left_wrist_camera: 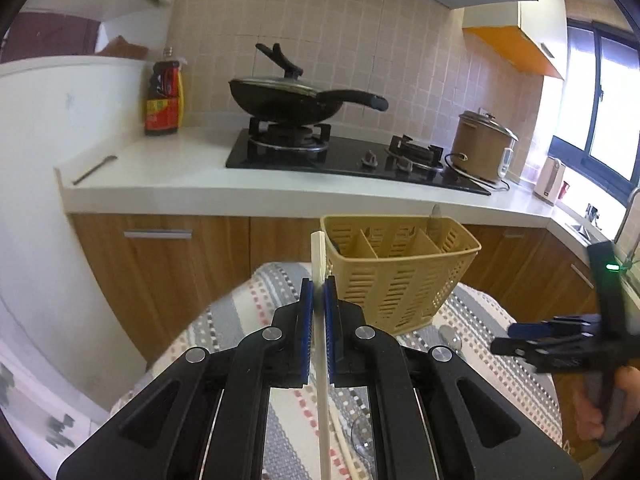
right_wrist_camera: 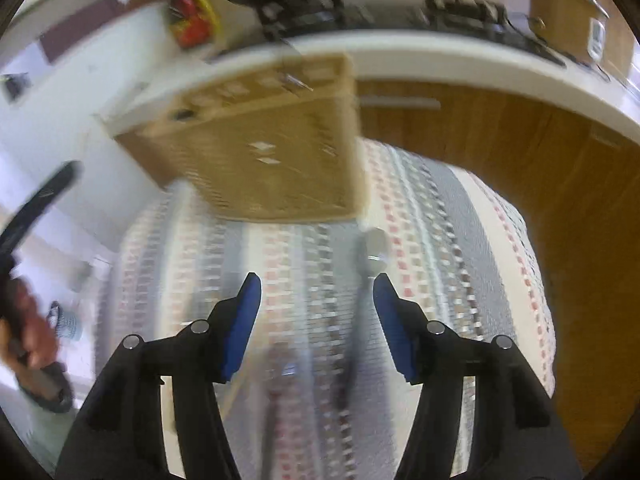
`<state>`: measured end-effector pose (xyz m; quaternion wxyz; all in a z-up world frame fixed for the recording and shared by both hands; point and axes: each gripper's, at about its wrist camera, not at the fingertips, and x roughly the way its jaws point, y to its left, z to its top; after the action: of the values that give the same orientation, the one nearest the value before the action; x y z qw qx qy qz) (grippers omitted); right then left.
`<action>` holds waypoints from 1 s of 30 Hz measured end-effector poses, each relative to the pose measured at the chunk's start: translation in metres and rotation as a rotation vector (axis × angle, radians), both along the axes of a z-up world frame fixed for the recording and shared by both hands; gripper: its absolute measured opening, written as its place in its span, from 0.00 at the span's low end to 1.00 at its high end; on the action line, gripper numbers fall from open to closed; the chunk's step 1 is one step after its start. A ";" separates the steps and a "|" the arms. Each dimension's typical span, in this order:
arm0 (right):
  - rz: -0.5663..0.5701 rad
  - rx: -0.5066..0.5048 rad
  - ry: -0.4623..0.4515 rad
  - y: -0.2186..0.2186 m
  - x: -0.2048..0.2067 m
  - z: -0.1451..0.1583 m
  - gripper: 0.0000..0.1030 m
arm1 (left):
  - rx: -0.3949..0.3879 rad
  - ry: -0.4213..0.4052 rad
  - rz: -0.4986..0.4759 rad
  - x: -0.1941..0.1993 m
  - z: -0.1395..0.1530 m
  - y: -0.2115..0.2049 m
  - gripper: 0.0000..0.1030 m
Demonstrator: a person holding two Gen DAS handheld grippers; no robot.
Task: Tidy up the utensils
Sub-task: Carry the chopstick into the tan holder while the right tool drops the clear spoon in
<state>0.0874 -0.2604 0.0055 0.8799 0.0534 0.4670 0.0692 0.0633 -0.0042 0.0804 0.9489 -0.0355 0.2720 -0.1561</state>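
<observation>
Closest to you in the left wrist view, your left tool (left_wrist_camera: 319, 300) is clamped on a single pale chopstick (left_wrist_camera: 320, 340), blue pads pinching it partway along, with the stick running straight up and down the frame so its long axis lines up with the fingers. Under it on the striped cloth (left_wrist_camera: 240, 320) of the bench there's another chopstick (left_wrist_camera: 344, 440) and what looks like a clear spoon (left_wrist_camera: 362, 436), though both are mostly hidden by the tool body. A bit further out, the yellow utensil caddy (left_wrist_camera: 400, 280) sits just ahead and to the right of the held stick's tip, which is level with the caddy's near-left rim and, I'd say, not yet over any compartment. So the next move probably turns on shifting that tip right and forward over a slot, then tipping the stick down into it. Something metal is already standing in the caddy's far right compartment. Your right tool (right_wrist_camera: 318, 292) is spread wide with nothing in it, hovering over the cloth, and a metal spoon (right_wrist_camera: 374, 256) lies just ahead by its right finger, handle pointing back toward you. That view is pretty blurry, so take that one loosely. Way out back is the kitchen counter (left_wrist_camera: 180, 176) with the stove.
</observation>
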 end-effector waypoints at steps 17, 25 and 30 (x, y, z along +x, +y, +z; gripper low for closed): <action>-0.078 -0.226 0.279 0.010 0.086 -0.058 0.29 | 0.004 0.039 -0.037 0.025 -0.024 -0.007 0.04; -0.025 -0.104 0.034 0.002 0.008 0.012 0.29 | -0.027 -0.091 -0.021 0.010 0.014 -0.004 0.04; -0.018 -0.028 -0.188 0.001 -0.027 0.086 0.29 | -0.056 -0.194 0.021 0.017 0.055 -0.009 0.04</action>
<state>0.0600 -0.2592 0.0917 0.9211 0.0388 0.3829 0.0595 0.0799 -0.0137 0.1354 0.9711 -0.0494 0.1739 -0.1562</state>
